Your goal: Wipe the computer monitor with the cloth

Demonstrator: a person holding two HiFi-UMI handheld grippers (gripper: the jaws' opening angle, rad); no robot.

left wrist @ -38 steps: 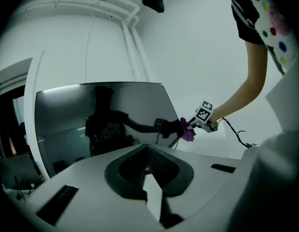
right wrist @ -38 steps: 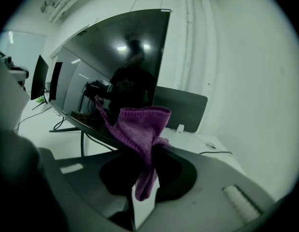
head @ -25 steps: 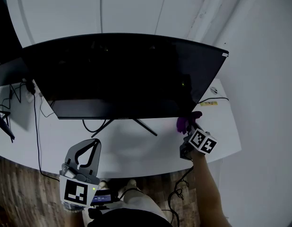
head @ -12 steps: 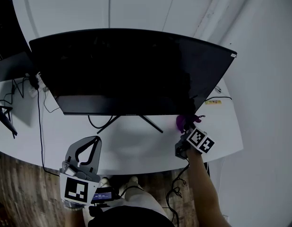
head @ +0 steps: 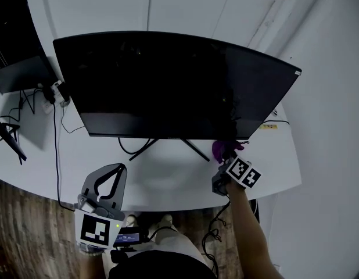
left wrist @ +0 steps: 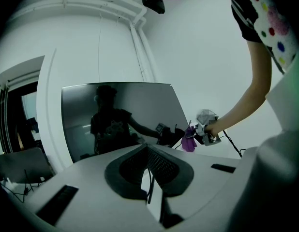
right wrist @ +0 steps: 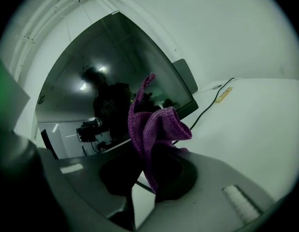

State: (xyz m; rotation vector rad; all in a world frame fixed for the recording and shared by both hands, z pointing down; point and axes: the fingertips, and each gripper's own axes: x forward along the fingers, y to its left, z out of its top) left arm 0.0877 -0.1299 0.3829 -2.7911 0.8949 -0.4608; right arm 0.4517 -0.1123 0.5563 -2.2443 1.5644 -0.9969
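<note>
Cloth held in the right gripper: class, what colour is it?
Purple. The cloth shows best in the right gripper view.

Nearest you from the monitor (head: 168, 86), your left gripper (head: 112, 170) is pale grey with dark, teardrop-shaped jaw pads. Its cube (head: 93, 231) carries a black-and-white square marker, with a small green light and a little lit screen (head: 128, 237) beside it. Under the monitor's right corner, your right gripper (head: 226, 154) bears a cube (head: 244, 173) with similar markers, and a black cable (head: 217, 228) hangs below it. Your top (left wrist: 246, 13) is black and short-sleeved, with a white patch of coloured dots.
</note>
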